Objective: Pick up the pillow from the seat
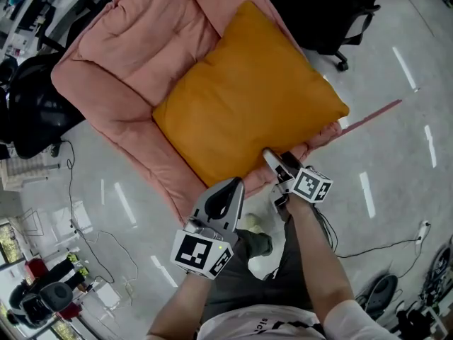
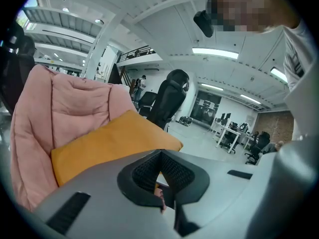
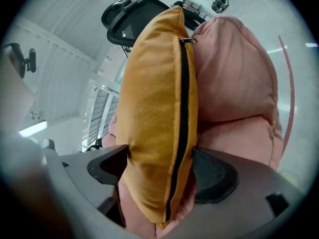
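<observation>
From above, the head view shows the orange pillow [image 1: 248, 98] lying on the pink seat [image 1: 120, 55]. The right hand-held gripper [image 1: 272, 163] is at the pillow's near edge. The left hand-held gripper [image 1: 230, 188] is just beside it, off the pillow.

Only the right gripper view shows the black zip [image 3: 182, 113] along that edge. It sits between jaws that are wide open. Only the left gripper view shows that its jaws are closed together with nothing in them.

The small print on the shirt [image 1: 248, 324] cannot be read. A black office chair [image 1: 340, 20] and cables [image 1: 85, 232] are on the grey floor [image 1: 396, 140] near the seat.
</observation>
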Tool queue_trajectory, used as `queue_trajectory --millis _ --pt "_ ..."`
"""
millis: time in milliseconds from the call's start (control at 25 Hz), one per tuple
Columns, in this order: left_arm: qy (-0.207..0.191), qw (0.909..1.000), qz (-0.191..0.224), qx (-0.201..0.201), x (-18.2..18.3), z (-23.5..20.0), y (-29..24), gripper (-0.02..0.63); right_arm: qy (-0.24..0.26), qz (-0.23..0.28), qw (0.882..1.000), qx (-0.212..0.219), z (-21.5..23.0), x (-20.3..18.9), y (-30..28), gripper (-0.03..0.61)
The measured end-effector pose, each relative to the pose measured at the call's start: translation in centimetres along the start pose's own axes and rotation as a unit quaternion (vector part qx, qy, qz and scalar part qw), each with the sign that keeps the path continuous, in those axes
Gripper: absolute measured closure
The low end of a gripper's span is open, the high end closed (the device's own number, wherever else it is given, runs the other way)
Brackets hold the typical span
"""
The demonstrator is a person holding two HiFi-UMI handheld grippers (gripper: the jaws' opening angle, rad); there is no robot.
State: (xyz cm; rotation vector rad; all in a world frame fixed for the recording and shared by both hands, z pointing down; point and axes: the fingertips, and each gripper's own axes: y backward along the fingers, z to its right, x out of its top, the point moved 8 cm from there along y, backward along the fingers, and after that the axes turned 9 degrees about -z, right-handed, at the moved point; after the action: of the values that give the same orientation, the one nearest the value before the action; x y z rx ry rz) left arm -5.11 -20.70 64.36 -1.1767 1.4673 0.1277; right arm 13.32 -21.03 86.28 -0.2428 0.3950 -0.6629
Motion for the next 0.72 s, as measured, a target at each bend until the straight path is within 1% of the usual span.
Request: queue_trajectory --millis 80,160,360,440,560,720 --pt "0.002 1.0000 -0.001 0.002 -0.3 -0.2 0.1 0.603 0.004 -0.006 1.000 0.014 -0.1 0.3 -0.3 0.202" --pt "0.004 1.0000 -0.002 0.004 -0.4 -0.4 0.2 0.603 0.008 -0.013 1.000 0.018 -0.2 0.5 -0.2 0.204" --pt "0.004 0.9999 0.002 0.009 0.2 -0.2 1.4 0.603 0.033 -0.038 0.998 0.022 -2.2 0.8 0.2 0.357" --pt "0.003 0.9999 0.007 0.011 0.9 0.3 2.2 0.603 0.049 -0.050 0.997 0.027 -3.8 1.1 0.5 0.402" --pt "0.001 0.9998 0.014 0.015 2.3 0.9 3.5 0.603 0.064 -0.063 0.995 0.040 -6.2 1.4 1.2 0.437" --pt "0.003 0.9995 0.025 0.021 4.3 1.6 5.6 0.603 0.071 -0.073 0.993 0.058 -10.0 1.6 2.6 0.455"
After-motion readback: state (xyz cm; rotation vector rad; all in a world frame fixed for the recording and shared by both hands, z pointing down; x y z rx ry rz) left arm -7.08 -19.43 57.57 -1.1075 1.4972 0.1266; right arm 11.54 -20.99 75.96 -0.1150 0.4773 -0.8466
